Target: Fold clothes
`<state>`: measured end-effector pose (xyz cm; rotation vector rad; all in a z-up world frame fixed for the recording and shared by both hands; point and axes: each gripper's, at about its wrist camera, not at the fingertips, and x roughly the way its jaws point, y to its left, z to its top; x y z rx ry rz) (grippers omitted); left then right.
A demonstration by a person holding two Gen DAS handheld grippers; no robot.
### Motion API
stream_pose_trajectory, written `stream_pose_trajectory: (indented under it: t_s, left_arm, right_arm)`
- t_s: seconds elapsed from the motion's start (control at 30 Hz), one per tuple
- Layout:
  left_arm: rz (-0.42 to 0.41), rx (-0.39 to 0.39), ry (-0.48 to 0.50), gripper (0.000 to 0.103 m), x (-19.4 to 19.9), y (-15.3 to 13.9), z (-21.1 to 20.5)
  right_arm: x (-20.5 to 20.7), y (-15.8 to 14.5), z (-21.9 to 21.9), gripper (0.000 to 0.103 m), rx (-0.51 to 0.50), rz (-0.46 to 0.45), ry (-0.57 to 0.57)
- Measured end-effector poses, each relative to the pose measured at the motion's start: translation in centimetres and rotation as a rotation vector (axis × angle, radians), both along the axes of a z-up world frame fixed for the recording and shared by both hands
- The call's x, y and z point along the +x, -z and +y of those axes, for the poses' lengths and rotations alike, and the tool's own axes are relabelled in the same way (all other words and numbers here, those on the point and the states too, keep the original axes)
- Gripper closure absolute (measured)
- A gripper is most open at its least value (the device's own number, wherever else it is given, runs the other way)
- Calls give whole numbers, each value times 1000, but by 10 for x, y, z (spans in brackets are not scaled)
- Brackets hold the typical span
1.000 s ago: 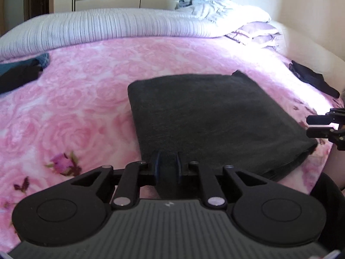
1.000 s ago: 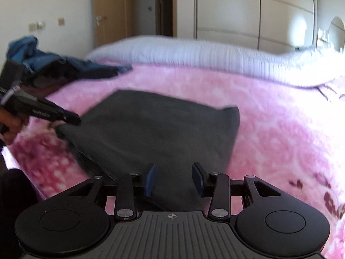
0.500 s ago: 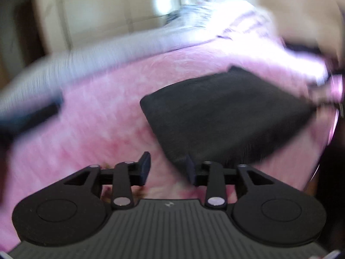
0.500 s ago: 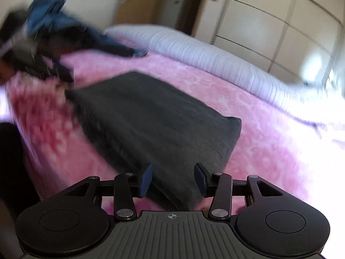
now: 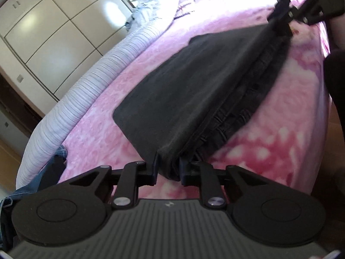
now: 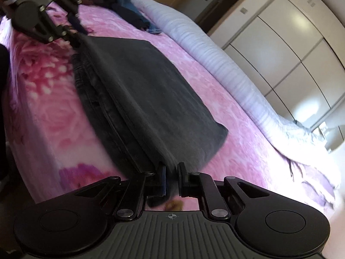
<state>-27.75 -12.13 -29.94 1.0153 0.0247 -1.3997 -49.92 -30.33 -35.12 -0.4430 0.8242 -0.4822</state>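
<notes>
Both wrist views sit low and tilted at opposite ends of the folded garment (image 5: 194,82) — facing each other.

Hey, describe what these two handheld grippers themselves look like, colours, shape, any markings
Both are matte black. The left gripper and right gripper each have a ribbed grey body, two round discs at the sides, angled linkage arms with silver rivets, and flat fingers edged in blue. A small crosshair mark sits on the right body. No cables or sleeves show.

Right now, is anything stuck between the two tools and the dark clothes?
No. The left tool and right tool each already pinch a near corner of the dark folded garment, with nothing visible between. Only the pink blanket lies underneath.
</notes>
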Motion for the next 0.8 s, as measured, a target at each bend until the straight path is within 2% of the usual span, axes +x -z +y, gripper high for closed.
stream_pose_trajectory:
  t_s: [0.07,0.23,0.4,0.47,0.6,0.63,0.67,0.7,0.73,0.77,0.8]
  left_arm:
    - [-8,9,0,88,0,0,0]
    - [-24,38,0,88,-1,1,-2]
    - [-17,30,-25,87,-1,5,-3]
    - [-35,20,-21,79,-4,3,1]
    - [-81,11,-2,75,-16,2,17]
    - [-90,5,4,71,-19,2,21]
    - [-98,0,9,66,-22,2,25]
    - [-103,-8,19,65,-26,1,28]
    - [-102,-11,31,64,-30,1,29]
    - [-97,-12,40,61,-33,1,28]
    - [-84,-10,46,60,-36,1,26]
  right_arm:
    - [0,10,-1,95,-5,12,-4]
    - [-2,12,-1,94,10,-4,16]
    - [-1,12,-1,94,8,-15,25]
    - [-4,8,-1,94,15,-27,35]
    - [-10,4,7,91,-2,-19,58]
    - [-12,3,9,86,-6,-17,64]
    - [-13,2,14,69,-13,-23,58]
    - [-15,1,18,58,-19,-29,52]
    - [-17,0,23,38,-26,-35,46]
    - [-19,-2,28,30,-29,-49,22]
    - [-19,-3,33,30,-29,-57,-10]
